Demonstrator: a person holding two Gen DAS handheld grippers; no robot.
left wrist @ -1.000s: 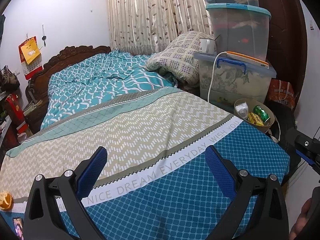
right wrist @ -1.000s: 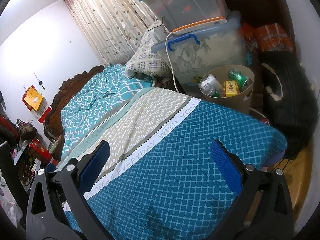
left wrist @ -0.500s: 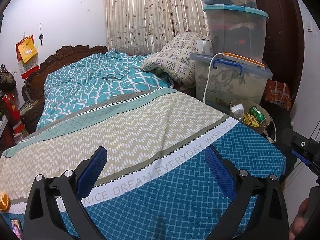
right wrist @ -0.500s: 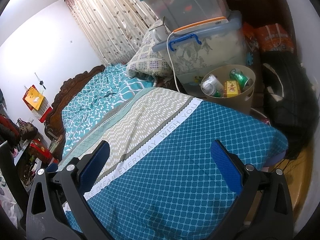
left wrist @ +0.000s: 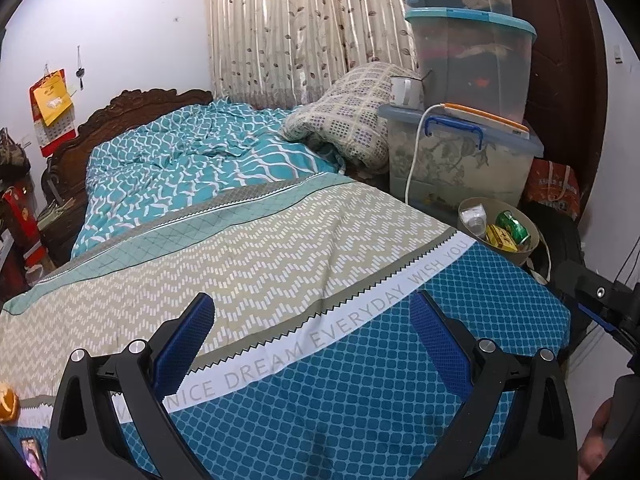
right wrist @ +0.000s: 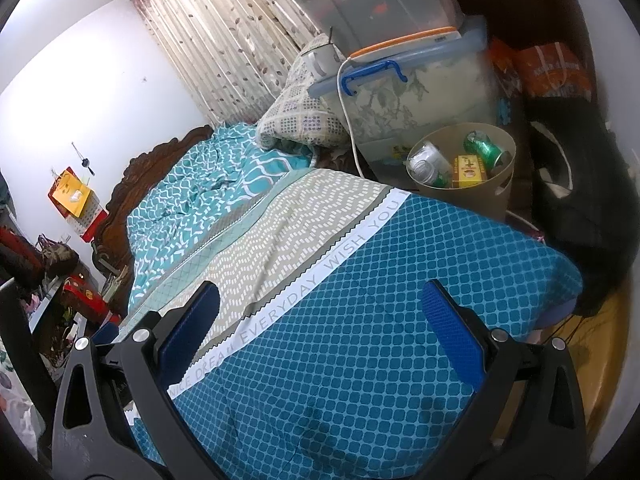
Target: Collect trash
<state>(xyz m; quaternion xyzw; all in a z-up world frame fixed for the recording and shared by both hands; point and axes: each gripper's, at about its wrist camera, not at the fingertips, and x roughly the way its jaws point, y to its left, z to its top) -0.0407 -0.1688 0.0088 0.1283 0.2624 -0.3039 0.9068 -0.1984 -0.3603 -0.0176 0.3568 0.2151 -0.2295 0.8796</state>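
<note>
A beige trash bin (left wrist: 516, 256) stands on the floor at the bed's right side, also in the right wrist view (right wrist: 502, 196). It holds a green can (right wrist: 482, 148), a yellow carton (right wrist: 469, 171) and a clear crumpled bottle (right wrist: 426, 162). An orange peel (left wrist: 8, 402) lies on the bed at the far left edge. My left gripper (left wrist: 312, 334) is open and empty above the blue bedspread (left wrist: 320, 400). My right gripper (right wrist: 320, 328) is open and empty above the same bedspread, short of the bin.
Stacked plastic storage boxes (left wrist: 460, 156) with a white cable (left wrist: 412, 156) stand behind the bin. A folded quilt (left wrist: 344, 120) lies at the bed's far right. A black bag (right wrist: 576, 184) and an orange bag (right wrist: 552, 68) sit right of the bin. Cluttered shelves (right wrist: 52, 276) stand left.
Both cameras have drawn back and risen slightly, so the bin looks a little farther off. Both grippers stay open and empty.
</note>
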